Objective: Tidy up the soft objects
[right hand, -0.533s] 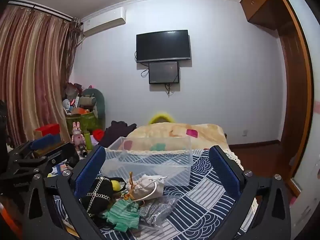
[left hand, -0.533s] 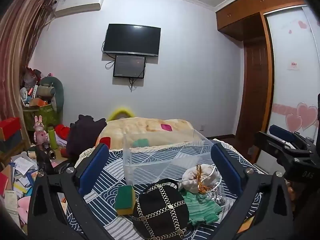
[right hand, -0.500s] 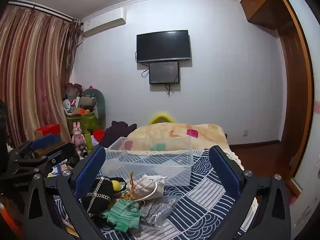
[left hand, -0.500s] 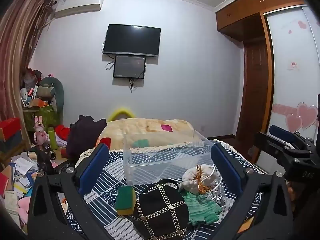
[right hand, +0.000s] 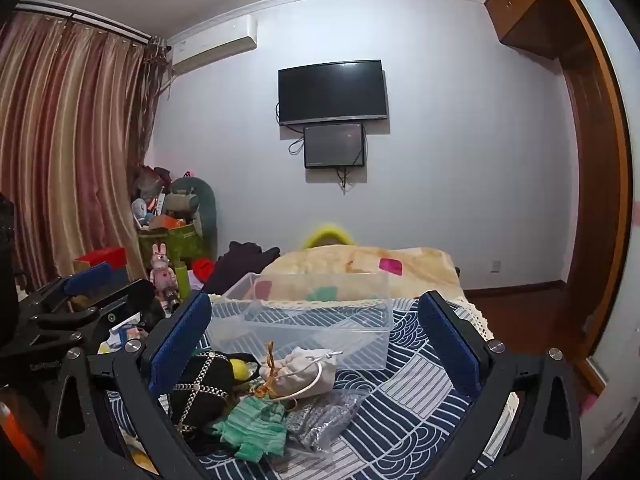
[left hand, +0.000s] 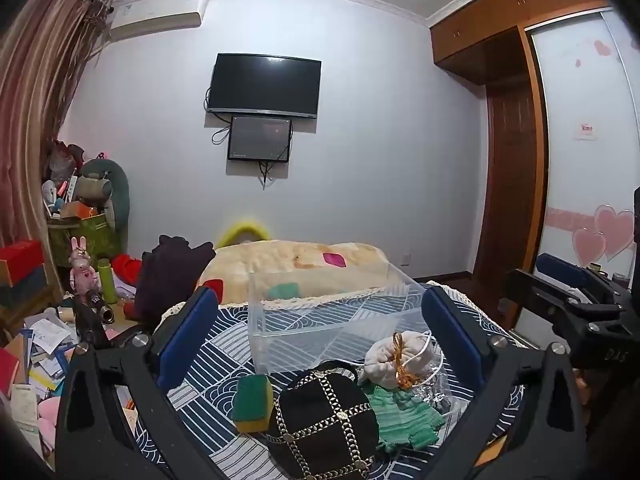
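Note:
A clear plastic bin [left hand: 320,320] [right hand: 316,320] stands empty on the blue patterned bedspread [left hand: 216,344]. In front of it lie a black bag with gold chains [left hand: 324,420] [right hand: 200,388], a green-and-yellow sponge [left hand: 252,400], a white drawstring pouch [left hand: 396,358] [right hand: 300,370], a green knit piece [left hand: 404,420] [right hand: 252,428] and a clear bag of grey material [right hand: 320,420]. My left gripper [left hand: 316,340] is open and empty above them. My right gripper [right hand: 316,344] is open and empty, further right.
A folded beige quilt [left hand: 296,264] lies behind the bin. A cluttered desk with a pink rabbit figure [left hand: 82,268] and papers is at left. A wooden wardrobe [left hand: 508,200] stands at right. A TV [left hand: 264,86] hangs on the far wall.

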Available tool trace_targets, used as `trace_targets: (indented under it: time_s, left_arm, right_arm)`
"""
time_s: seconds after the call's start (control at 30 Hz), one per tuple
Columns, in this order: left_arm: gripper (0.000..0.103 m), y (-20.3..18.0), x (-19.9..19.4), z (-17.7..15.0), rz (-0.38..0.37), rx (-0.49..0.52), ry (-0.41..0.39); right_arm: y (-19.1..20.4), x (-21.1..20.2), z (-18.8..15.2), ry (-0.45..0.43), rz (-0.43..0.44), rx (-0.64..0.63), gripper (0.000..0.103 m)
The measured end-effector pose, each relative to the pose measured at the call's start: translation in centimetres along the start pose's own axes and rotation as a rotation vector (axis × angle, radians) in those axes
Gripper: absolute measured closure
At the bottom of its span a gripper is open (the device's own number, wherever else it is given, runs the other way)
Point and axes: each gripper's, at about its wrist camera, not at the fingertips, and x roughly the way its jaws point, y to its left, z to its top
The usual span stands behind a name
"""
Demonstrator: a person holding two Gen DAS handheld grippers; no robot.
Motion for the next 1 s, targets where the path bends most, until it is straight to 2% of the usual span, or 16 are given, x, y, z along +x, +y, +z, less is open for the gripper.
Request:
trace_targets:
  time_s: [1.0]
  left_arm:
    - [0.000, -0.82, -0.14, 0.11, 0.001, 0.019, -0.007]
  right_arm:
    - [0.00, -0.27, 0.28, -0.004, 0.017, 0.012, 0.000]
